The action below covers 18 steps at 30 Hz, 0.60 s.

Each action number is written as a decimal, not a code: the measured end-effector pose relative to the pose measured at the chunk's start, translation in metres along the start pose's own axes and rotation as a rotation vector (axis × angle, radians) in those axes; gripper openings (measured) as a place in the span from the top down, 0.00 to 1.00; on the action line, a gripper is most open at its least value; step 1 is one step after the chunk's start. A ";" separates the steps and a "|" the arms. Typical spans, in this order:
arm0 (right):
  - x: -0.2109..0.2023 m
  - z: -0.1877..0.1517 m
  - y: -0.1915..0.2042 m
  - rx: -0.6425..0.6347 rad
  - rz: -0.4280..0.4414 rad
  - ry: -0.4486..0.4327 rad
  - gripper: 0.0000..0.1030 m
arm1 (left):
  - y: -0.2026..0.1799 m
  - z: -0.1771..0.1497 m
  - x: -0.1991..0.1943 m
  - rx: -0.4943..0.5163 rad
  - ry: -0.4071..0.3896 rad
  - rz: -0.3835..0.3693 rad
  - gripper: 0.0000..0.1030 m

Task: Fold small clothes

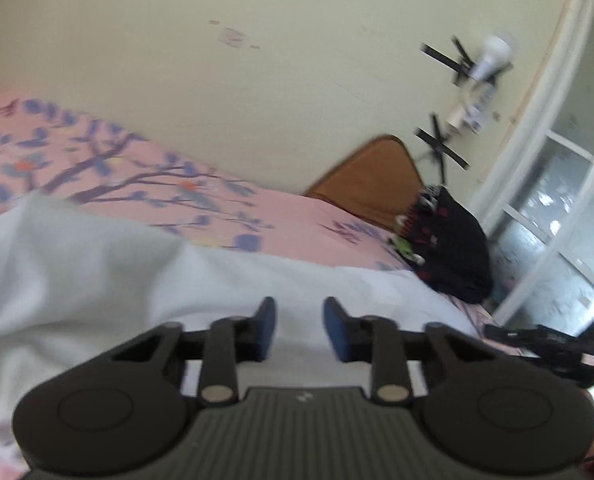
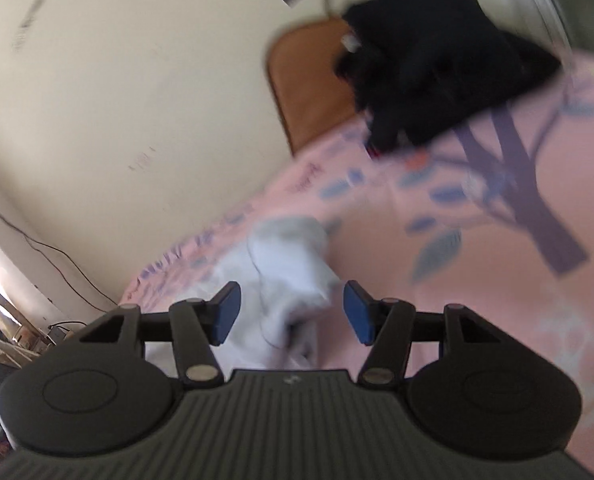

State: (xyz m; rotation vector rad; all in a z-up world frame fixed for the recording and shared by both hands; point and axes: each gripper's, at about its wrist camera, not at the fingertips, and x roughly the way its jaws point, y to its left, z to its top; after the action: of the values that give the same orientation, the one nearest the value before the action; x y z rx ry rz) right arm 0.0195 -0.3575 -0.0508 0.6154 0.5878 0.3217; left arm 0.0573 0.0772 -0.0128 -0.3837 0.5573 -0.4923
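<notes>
A: Starting close in: left gripper (image 1: 299, 328) hangs just above the white garment (image 1: 137, 280), blue pads (image 1: 267, 330) narrowly apart, nothing pinched between them. Jaws not fully closed, empty.

B: And the right gripper (image 2: 292, 312)? Jaws stand wide apart, pads clear of everything. The garment's bunched end (image 2: 293, 276) lies below and between the fingers, though neither pad presses on it.

A: Agreed, no grip on either side. The white garment is spread across the near part of the pink bedsheet (image 1: 289, 220), that one with the purple tree print.

B: Taking the sheet as our landmark: at its far corner sits a heap of dark clothes (image 1: 449, 240), well apart from the white piece. It's heavily blurred in the right wrist view.

A: Just beyond the sheet's far edge, a brown headboard (image 1: 373, 184) leans against the cream wall (image 1: 257, 60).

B: Off the sheet's right edge, a black device (image 1: 553, 344) I can't identify, and past that a white-framed window (image 1: 557, 184).

A: Highest up, above the headboard, a white bulb (image 1: 493, 56) fixed to the wall.
</notes>
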 end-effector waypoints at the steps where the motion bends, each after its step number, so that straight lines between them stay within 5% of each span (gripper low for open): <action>1: 0.009 -0.002 -0.002 0.020 0.014 0.037 0.41 | -0.003 0.000 0.005 0.010 0.013 -0.010 0.85; 6: 0.056 -0.014 0.033 -0.060 0.054 0.117 0.46 | 0.001 -0.003 0.040 0.002 0.118 0.086 0.93; 8: 0.070 -0.017 0.046 -0.082 0.033 0.146 0.78 | 0.015 -0.009 0.048 -0.048 0.124 0.078 0.96; 12: 0.075 -0.013 0.071 -0.092 0.081 0.156 0.82 | 0.021 -0.009 0.046 -0.102 0.128 0.055 0.96; 15: 0.072 -0.005 0.117 -0.212 0.171 0.122 0.83 | 0.022 -0.008 0.030 -0.131 0.076 -0.003 0.96; 18: 0.086 -0.003 0.165 -0.318 0.263 0.149 0.83 | 0.032 -0.005 -0.018 -0.150 -0.090 -0.064 0.96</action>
State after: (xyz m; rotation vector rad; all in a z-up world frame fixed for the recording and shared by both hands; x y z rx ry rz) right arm 0.0681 -0.1902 0.0138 0.3617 0.5832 0.6982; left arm 0.0513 0.1121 -0.0245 -0.5659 0.4973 -0.4936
